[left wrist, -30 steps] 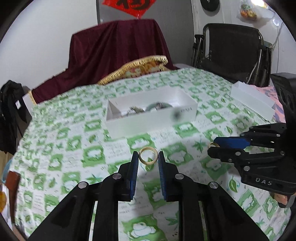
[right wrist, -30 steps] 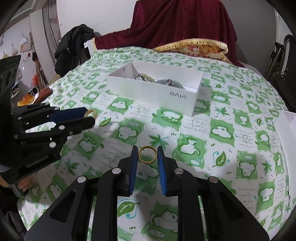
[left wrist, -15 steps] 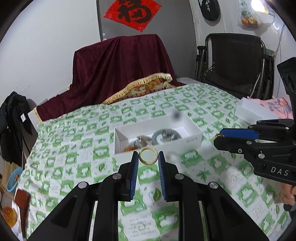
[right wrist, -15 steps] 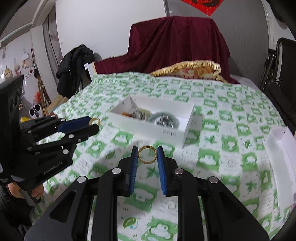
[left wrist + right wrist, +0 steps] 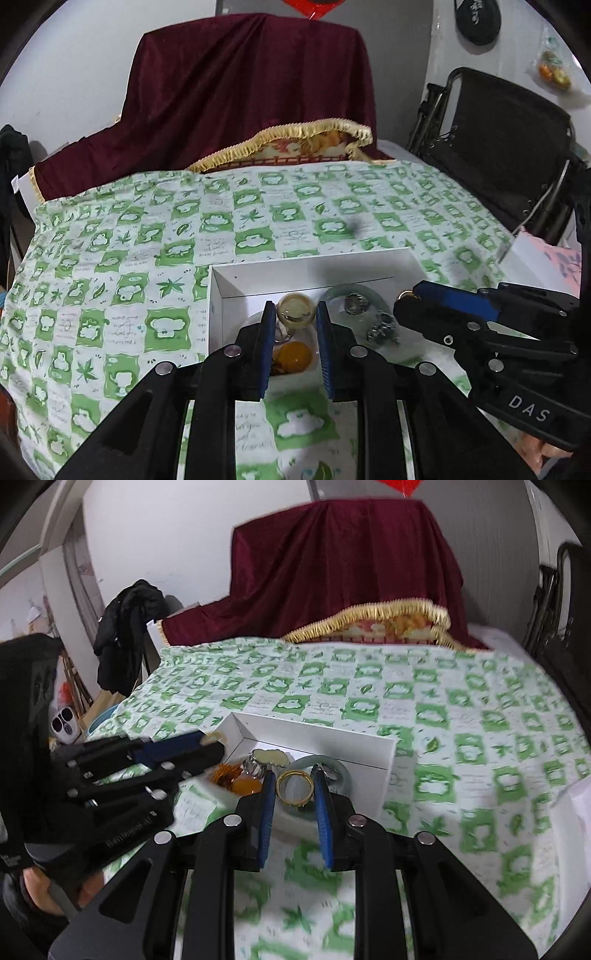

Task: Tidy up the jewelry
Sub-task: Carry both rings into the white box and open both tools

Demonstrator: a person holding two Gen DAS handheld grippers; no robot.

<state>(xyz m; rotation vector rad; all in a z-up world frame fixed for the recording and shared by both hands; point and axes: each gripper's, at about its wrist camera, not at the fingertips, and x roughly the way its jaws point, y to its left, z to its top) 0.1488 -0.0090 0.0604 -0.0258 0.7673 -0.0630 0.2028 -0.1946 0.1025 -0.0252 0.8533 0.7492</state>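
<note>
1. Rings are carried one per gripper, both poised above the white box (image 5: 369,264) on the green-patterned worktop (image 5: 110,295).
2. Left gripper (image 5: 295,317): the pale ring (image 5: 295,313) is seen between the blue pads, over the left half of the box. The jaws have just been opening; contact between pad and ring cannot be judged with certainty, so the ring may already be loose.
3. Right gripper (image 5: 294,788): the gold ring (image 5: 294,788) is clenched edge-on between the pads, above the green bangle (image 5: 332,771) inside the box.
4. Box contents noted: an amber piece (image 5: 293,356), silver items (image 5: 382,328), the bangle.
5. Risk: a ring let go while the hand is travelling could bounce off the box wall or off the bangle and roll across the cloth; blur in the right view suggests motion.
6. Risk: the two grippers stand close side by side; a sideways drift could knock the fingers together and jar a ring free early.
7. Risk: a ring dropped onto the silver items could tangle or be hidden.
</note>
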